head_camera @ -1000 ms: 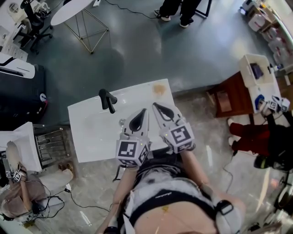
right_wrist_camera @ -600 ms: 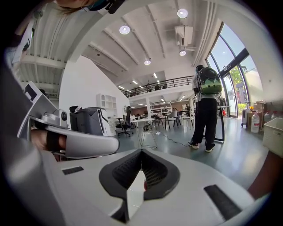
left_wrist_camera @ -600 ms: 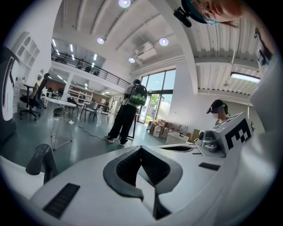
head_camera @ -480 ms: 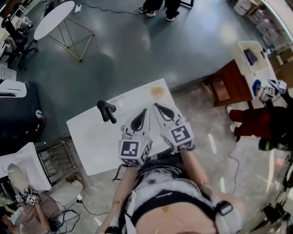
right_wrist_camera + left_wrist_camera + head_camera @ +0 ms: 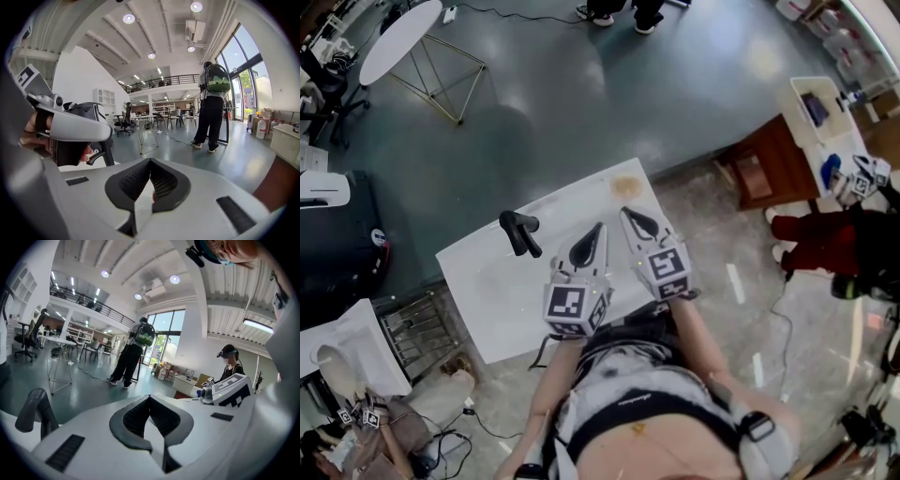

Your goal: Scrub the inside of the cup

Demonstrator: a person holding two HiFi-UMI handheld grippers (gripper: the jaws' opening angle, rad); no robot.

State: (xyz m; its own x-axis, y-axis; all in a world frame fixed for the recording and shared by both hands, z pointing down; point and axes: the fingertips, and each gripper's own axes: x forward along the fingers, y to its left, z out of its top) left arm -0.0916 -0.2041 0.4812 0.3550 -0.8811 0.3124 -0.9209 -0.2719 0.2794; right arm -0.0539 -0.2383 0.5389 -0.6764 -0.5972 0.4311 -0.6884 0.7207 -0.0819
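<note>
Holding both grippers over the white rectangular counter point(image 5: 487, 281): black angled tap-like fixture point(image 5: 520, 232) at left, then left gripper point(image 5: 597, 230), fingers shut and empty, right gripper point(image 5: 625, 215) just beside, fingers likewise shut, empty. We cannot spot the cup.

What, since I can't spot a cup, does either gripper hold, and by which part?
Nothing: the left gripper and right gripper are both shut and empty.
</note>
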